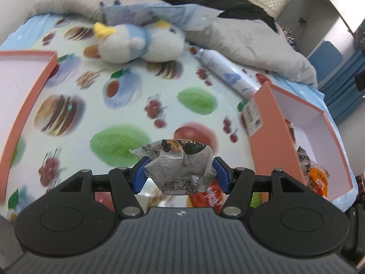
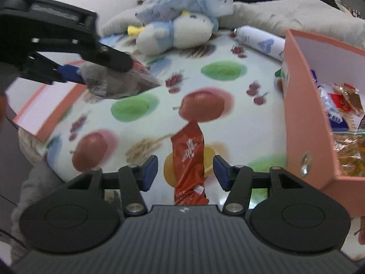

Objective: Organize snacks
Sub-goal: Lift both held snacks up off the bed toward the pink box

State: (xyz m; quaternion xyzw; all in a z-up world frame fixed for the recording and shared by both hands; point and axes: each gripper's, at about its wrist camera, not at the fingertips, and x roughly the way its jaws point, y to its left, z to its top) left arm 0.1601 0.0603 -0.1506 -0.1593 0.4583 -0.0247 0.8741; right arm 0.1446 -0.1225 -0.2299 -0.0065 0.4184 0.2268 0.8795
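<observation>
Grey snack packet [image 1: 180, 166]: light, crinkly; clamped in left gripper [image 1: 180, 174]. Red sachet [image 2: 188, 159], lower centre: slippery, thin; straddled mid-length, ungripped, by half-open right gripper [image 2: 185, 171].

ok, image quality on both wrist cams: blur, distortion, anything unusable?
Left wrist: strong fisheye bowing; fruit-print sheet and plush toy motion-smeared, gray-wrapped snack in the left gripper fairly sharp. Right wrist: same bowing, sheet smeared, red snack packet readable, right gripper crisp. Flat light, no glare.
</observation>
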